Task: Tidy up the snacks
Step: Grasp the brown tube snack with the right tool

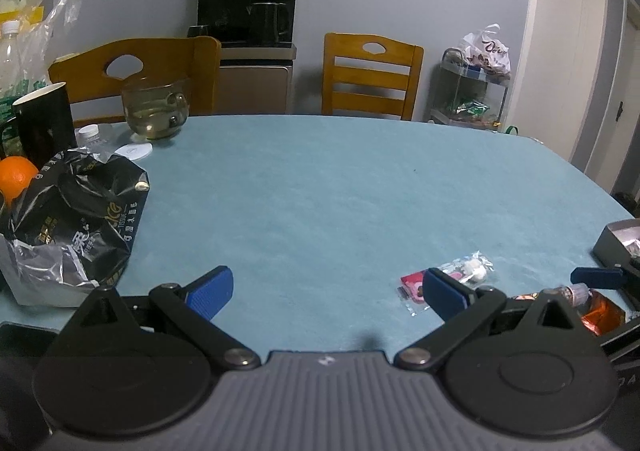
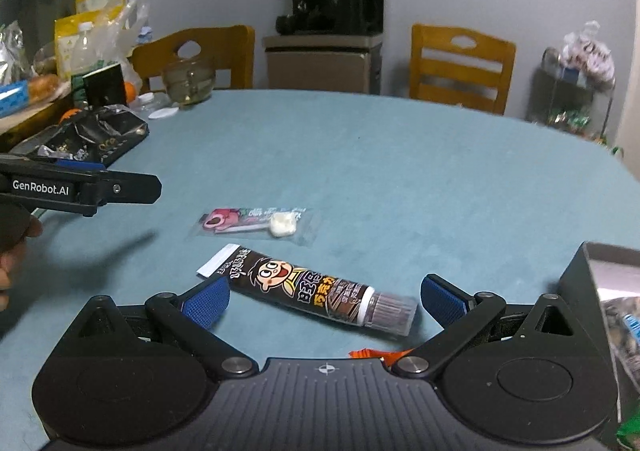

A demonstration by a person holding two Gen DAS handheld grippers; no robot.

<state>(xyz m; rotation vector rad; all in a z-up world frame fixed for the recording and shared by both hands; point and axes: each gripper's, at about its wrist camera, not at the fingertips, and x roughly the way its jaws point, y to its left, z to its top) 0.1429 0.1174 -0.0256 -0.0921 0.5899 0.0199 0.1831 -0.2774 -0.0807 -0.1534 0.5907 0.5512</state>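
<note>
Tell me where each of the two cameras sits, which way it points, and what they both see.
Left wrist: sits behind the open left gripper, facing across the blue table toward the chairs; only its own fingers show.
Right wrist: sits behind the open right gripper, above the chocolate tube; the left gripper and a hand show.
Shared: the clear lollipop packet.

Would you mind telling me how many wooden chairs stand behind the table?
2: one chair behind the glass bowl at the far left, the other at the far right; more may be out of view.
</note>
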